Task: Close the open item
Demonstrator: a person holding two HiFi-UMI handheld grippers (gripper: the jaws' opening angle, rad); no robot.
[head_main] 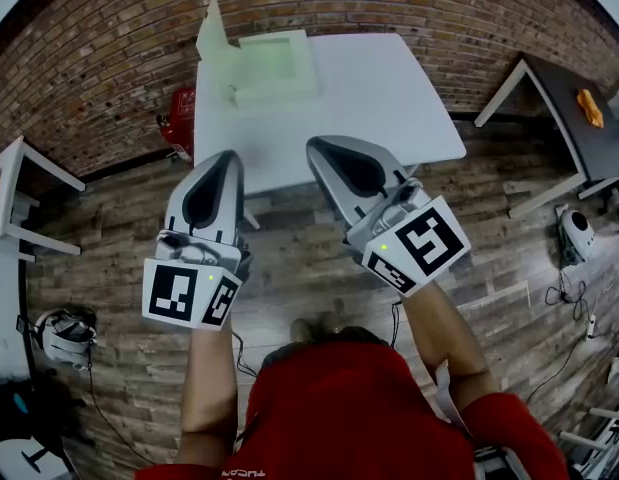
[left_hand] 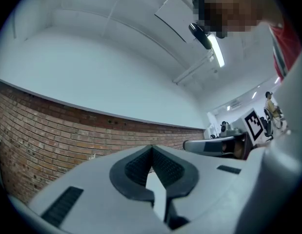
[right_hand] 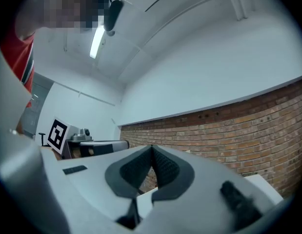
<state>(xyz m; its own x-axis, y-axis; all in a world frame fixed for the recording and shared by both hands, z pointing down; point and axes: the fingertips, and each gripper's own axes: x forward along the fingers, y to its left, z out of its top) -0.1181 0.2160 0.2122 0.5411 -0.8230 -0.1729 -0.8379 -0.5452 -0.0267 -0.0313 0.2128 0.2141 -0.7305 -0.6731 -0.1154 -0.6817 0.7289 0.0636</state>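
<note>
Approach is the step in hand: left gripper (head_main: pixel 229 158) and right gripper (head_main: pixel 315 148), both claws pinched shut on nothing, hang short of the white table (head_main: pixel 389 98), whose far-left corner holds the open box (head_main: pixel 277 66) with its lid (head_main: pixel 211 28) upright on the left side. I judge it best to bring the left claw outside that lid and tip it rightward. Only the head view shows box and table; the gripper views face brick wall (left_hand: pixel 53 130) and ceiling (right_hand: pixel 190 33), yet show the jaws meeting.

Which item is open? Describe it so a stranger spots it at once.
Find the white table by the brick wall. On its far left corner sits a pale box. Its lid, standing upright on the left, marks it out.
</note>
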